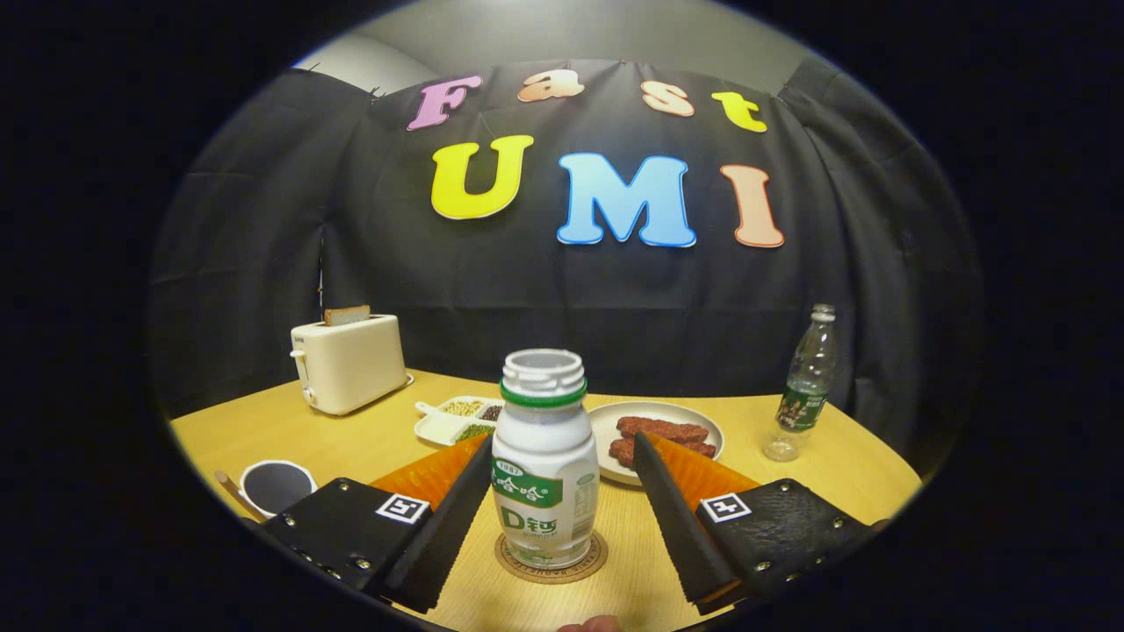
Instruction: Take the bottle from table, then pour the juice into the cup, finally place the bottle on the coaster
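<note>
Nearest to me, my gripper (562,491) has its two fingers spread apart, one on each side of the small white plastic bottle with the green neck ring and open, capless mouth (544,456). It stands upright between them, its long axis vertical, on the round brown cork-like coaster (551,560). The left finger looks close against the bottle's side or touching it; a clear gap shows at the right finger. I judge the bottle already set down, so the coming move is a straight pull back toward me without clipping it; being tall and smooth, it could tip.

Going left to right on the pale wooden counter (843,474): a white-rimmed round cup with a dark inside (277,484) sits near the left finger, a cream boxy toaster with a slice of bread sticking up (349,362) stands farther back, then a white divided tray of beans and grains (458,420), and a white round plate of reddish-brown meat strips (659,430) lies just beyond the bottle. Far right stands a clear ribbed plastic water bottle with a green label (806,386), well apart.
</note>
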Motion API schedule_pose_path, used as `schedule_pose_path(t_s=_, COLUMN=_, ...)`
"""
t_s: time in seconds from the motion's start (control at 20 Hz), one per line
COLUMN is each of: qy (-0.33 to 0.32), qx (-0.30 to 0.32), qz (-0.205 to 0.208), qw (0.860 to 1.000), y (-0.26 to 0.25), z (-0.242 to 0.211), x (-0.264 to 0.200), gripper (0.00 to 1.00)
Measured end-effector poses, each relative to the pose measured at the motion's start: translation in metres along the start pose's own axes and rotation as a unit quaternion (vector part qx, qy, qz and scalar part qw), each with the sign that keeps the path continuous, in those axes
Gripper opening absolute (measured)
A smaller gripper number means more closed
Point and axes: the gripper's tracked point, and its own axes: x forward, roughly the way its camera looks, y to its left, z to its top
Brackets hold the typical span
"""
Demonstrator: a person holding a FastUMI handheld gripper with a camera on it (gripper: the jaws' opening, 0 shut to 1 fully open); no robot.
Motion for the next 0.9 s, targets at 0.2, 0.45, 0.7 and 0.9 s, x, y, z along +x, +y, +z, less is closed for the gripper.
schedule_pose_path(t_s=0.2, qy=-0.028, qx=0.004, qz=-0.021, qw=0.999, y=-0.007, z=0.052, x=-0.032, gripper=0.97)
schedule_pose_path(t_s=0.45, qy=-0.053, qx=-0.010, qz=-0.031, qw=0.998, y=-0.008, z=0.110, x=-0.065, gripper=0.97)
schedule_pose_path(t_s=0.7, qy=-0.078, qx=-0.013, qz=-0.029, qw=0.996, y=-0.003, z=0.159, x=-0.091, gripper=0.97)
schedule_pose_path(t_s=0.9, qy=-0.097, qx=-0.030, qz=-0.039, qw=0.994, y=-0.005, z=0.180, x=-0.107, gripper=0.96)
